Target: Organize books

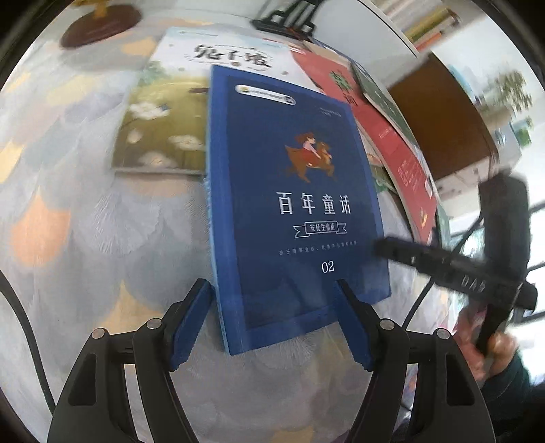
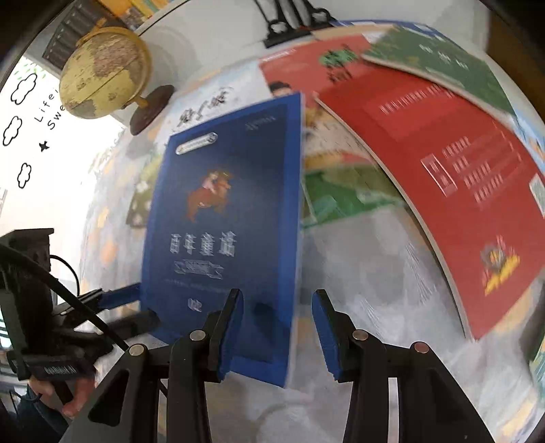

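Observation:
A dark blue book (image 1: 296,191) with white lettering lies flat on the patterned tablecloth (image 1: 85,221). My left gripper (image 1: 272,323) is open, its blue pads standing either side of the book's near left corner without pressing on it. My right gripper (image 2: 277,334) is open too and sits over the near right corner of the blue book (image 2: 224,211), with one pad above the cover and the other past the right edge. In the left wrist view, one of the right gripper's fingers (image 1: 408,255) reaches in to the book's right edge.
A white and green picture book (image 1: 163,112) lies partly under the blue one. A red book (image 2: 442,163) and a green book (image 2: 436,64) overlap on the right. A globe (image 2: 102,71) and a black stand (image 2: 293,24) are at the back. A hand (image 2: 68,398) holds the left gripper.

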Action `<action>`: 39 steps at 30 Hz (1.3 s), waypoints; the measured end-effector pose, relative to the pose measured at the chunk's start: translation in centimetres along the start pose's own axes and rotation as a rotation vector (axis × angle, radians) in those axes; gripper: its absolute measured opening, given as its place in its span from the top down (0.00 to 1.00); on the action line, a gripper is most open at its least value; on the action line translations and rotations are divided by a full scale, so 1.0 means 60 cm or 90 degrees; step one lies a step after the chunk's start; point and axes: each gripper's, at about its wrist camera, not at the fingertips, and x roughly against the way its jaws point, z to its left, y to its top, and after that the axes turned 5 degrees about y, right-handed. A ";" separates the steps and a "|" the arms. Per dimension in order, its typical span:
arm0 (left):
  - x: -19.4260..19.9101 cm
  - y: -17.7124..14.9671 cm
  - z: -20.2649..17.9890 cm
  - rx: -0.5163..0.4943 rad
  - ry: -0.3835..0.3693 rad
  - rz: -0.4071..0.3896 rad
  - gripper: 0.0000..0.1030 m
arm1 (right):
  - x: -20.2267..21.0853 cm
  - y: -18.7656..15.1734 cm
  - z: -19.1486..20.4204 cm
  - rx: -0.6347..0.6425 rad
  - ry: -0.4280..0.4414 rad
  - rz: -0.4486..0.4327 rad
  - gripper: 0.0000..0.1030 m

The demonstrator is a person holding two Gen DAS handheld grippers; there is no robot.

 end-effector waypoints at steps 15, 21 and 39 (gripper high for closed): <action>-0.011 0.002 -0.016 0.052 0.012 -0.028 0.29 | -0.016 -0.037 0.020 0.080 0.019 -0.035 0.61; 0.062 0.000 -0.005 0.115 -0.188 -0.088 0.29 | -0.008 -0.038 -0.016 0.033 0.089 -0.042 0.61; -0.039 -0.001 0.016 0.298 -0.379 -0.027 0.83 | 0.011 -0.038 -0.065 -0.053 0.233 -0.008 0.32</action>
